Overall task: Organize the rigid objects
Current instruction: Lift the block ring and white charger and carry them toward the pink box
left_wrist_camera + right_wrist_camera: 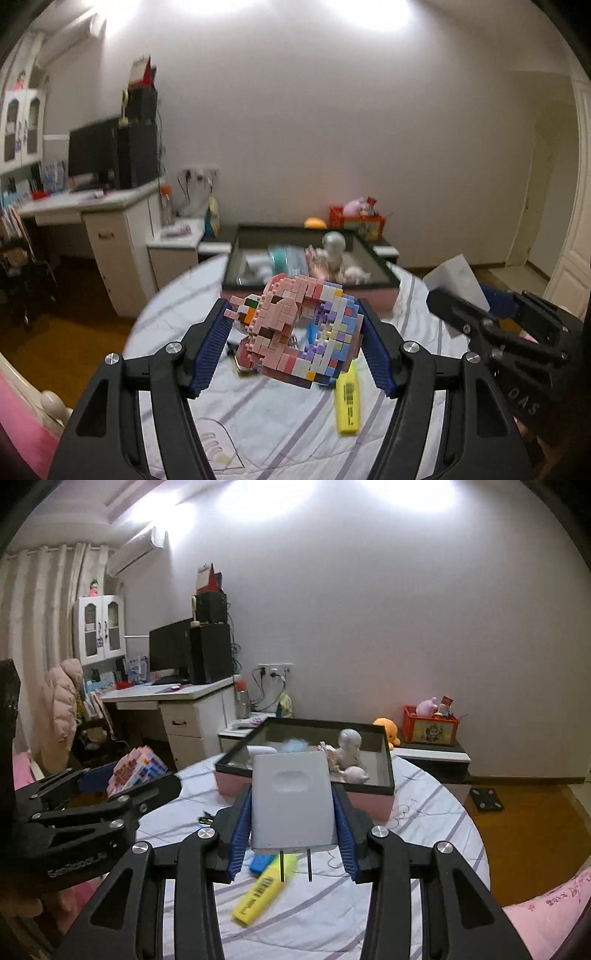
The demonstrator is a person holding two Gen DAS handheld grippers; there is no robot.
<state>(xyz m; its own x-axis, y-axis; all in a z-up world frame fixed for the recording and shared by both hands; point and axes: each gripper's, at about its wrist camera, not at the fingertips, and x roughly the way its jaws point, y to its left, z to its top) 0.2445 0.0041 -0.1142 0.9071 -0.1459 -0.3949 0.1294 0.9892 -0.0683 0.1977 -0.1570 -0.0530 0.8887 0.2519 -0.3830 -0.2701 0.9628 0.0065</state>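
Pink-and-pastel brick model (299, 332) sits clamped between the pads of the left hand-held gripper (295, 345), lifted over the striped bed (280, 417). Below it a yellow highlighter (348, 400) lies on the sheet, with a blue piece (263, 864) just beside it. Ahead stands the pink box (369, 801), its dark rim open upward, a white figurine (349, 747) inside. To the right, the right hand-held gripper (291, 823) is closed on a white charger (291, 801), prongs toward the camera, just short of the box's near wall.
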